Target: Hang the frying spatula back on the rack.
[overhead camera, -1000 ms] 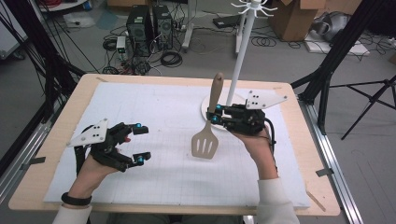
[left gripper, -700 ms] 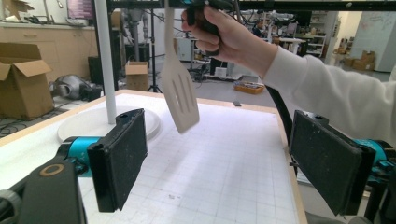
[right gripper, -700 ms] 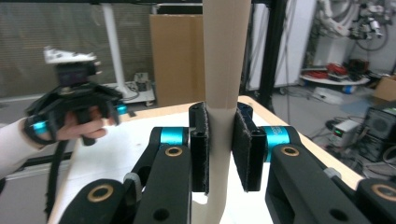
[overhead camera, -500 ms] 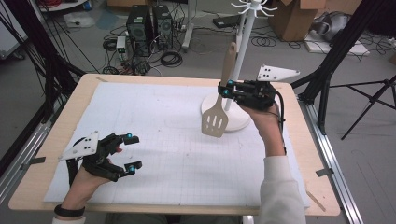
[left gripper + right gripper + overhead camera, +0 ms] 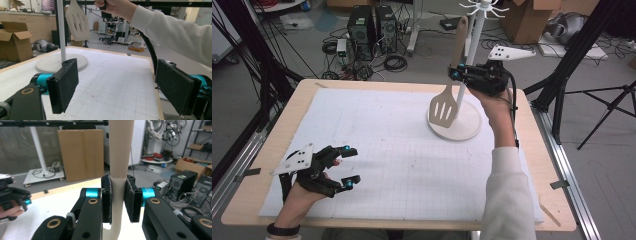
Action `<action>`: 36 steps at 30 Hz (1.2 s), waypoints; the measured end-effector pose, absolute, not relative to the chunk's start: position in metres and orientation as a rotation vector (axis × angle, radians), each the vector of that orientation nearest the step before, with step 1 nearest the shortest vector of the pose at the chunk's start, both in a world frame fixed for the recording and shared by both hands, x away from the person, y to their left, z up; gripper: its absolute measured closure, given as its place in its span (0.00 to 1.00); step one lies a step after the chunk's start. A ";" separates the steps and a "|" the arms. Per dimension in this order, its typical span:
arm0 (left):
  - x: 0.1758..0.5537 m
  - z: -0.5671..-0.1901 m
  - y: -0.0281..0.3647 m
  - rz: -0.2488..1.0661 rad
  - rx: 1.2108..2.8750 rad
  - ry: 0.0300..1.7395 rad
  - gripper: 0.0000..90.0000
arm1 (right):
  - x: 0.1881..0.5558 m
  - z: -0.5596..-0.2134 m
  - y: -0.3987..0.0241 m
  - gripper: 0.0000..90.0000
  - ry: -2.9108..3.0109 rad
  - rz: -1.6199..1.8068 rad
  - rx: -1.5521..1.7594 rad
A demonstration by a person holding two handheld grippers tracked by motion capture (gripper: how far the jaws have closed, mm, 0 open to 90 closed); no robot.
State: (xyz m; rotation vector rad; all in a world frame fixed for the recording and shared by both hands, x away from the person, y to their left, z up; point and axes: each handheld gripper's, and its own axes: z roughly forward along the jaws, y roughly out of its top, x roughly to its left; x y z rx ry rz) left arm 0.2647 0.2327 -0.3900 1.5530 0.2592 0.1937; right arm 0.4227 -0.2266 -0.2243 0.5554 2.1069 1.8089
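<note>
Risk: spatula [image 5: 451,85] is pinched low on its handle by the right gripper [image 5: 458,71], blade hanging down beside the pole [image 5: 473,50] of the hook stand [image 5: 456,131]; the long handle above the pads leaves leverage, so a knock on the pole could twist it in the grip or tip the stand; hooks [image 5: 480,7] are small and the handle end has to meet one, a miss likely drops it onto the base. Right jaws together on the handle [image 5: 121,157], pads flat on both sides, spatula held in the air over the base. Left gripper [image 5: 347,166] rests near the table's [image 5: 422,85] front-left, jaws wide apart, holding nothing, pads [image 5: 63,85] clear of the mat [image 5: 402,165].
</note>
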 end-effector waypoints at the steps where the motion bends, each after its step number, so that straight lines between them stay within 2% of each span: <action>1: 0.264 -0.391 0.233 0.191 1.548 0.259 0.22 | 0.424 -0.224 -0.226 0.87 2.106 1.803 0.566; 12: 0.263 -0.392 0.239 0.184 1.545 0.253 0.21 | 0.444 -0.227 -0.222 0.87 2.064 1.772 0.700; 36: 0.259 -0.391 0.241 0.186 1.557 0.252 0.21 | 0.457 -0.230 -0.229 0.86 2.014 1.725 0.839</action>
